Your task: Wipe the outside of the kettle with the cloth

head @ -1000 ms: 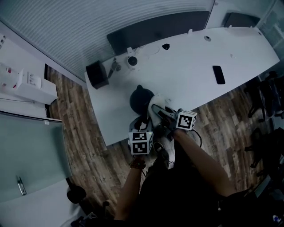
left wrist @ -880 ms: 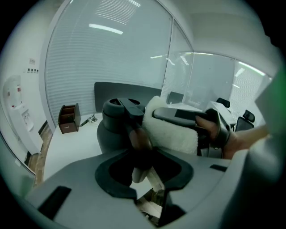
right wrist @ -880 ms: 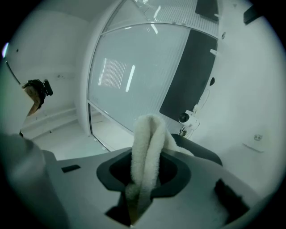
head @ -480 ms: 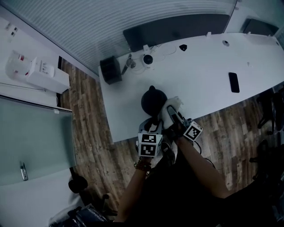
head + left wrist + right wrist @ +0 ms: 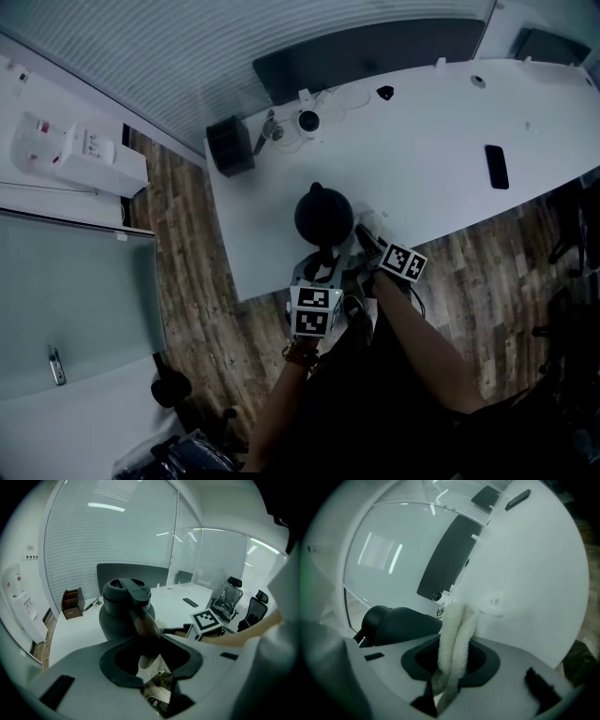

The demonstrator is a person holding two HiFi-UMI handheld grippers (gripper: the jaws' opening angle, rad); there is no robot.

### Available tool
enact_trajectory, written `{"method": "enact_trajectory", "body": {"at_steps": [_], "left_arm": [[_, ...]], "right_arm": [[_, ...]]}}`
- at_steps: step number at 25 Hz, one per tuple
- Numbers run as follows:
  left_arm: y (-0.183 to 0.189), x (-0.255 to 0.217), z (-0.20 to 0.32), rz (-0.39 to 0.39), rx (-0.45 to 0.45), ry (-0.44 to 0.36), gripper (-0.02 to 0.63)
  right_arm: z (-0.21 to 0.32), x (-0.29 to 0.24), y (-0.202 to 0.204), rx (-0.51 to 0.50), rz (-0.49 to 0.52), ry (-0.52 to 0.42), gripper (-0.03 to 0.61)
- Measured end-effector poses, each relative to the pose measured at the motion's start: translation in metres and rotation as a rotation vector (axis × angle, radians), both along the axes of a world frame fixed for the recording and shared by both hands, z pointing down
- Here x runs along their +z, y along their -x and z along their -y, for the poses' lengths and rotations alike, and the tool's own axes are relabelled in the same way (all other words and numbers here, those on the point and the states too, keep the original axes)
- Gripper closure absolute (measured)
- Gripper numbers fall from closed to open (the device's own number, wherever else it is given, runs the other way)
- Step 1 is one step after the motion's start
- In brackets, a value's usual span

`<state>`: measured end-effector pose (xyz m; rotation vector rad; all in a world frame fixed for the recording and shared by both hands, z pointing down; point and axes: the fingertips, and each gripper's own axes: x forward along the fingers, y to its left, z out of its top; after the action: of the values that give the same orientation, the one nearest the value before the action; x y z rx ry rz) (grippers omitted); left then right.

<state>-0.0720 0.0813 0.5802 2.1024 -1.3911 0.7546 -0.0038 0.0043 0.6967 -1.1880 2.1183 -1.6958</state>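
Observation:
A dark round kettle [image 5: 323,214] stands near the front edge of the white table [image 5: 422,131]. In the left gripper view the kettle [image 5: 123,613] fills the middle, and its handle [image 5: 144,623] runs down between the jaws. My left gripper [image 5: 149,656] is shut on that handle, and in the head view the left gripper [image 5: 323,274] sits just in front of the kettle. My right gripper [image 5: 452,667] is shut on a white fluffy cloth [image 5: 457,637]. The cloth [image 5: 367,225] lies low against the kettle's right side, with the kettle [image 5: 401,625] just left of it.
On the table are a black phone [image 5: 496,166] at the right, a dark box [image 5: 230,146] and a small white device [image 5: 307,120] at the back left, before a dark panel [image 5: 375,52]. Office chairs [image 5: 232,599] stand beyond the table. Wooden floor lies below the near edge.
My right gripper has come down the kettle's right side with the cloth, from near the top to low by the table. The left gripper has kept its hold on the handle.

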Motion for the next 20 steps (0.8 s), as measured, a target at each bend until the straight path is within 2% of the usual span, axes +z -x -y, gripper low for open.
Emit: {"method": "enact_trajectory", "body": {"at_steps": [2, 6, 10, 12, 14, 20], "left_arm": [[0.001, 0.0, 0.001, -0.003, -0.004, 0.001, 0.485], [0.005, -0.002, 0.006, -0.014, -0.003, 0.005, 0.485], [0.005, -0.004, 0.007, -0.013, -0.006, 0.002, 0.486], [0.004, -0.004, 0.007, -0.01, -0.002, 0.005, 0.486], [0.003, -0.004, 0.007, -0.011, -0.001, 0.006, 0.486], [0.003, -0.004, 0.008, -0.008, 0.006, 0.001, 0.486]], "right_arm": [[-0.001, -0.019, -0.01, -0.021, 0.013, -0.041, 0.485], [0.0, -0.086, -0.033, -0.022, 0.102, -0.185, 0.485], [0.006, -0.154, -0.006, -0.16, 0.2, -0.327, 0.485], [0.007, -0.166, 0.019, -0.247, 0.214, -0.34, 0.485], [0.011, -0.164, 0.033, -0.293, 0.156, -0.344, 0.485], [0.033, -0.124, 0.016, -0.226, 0.072, -0.254, 0.485]]}}
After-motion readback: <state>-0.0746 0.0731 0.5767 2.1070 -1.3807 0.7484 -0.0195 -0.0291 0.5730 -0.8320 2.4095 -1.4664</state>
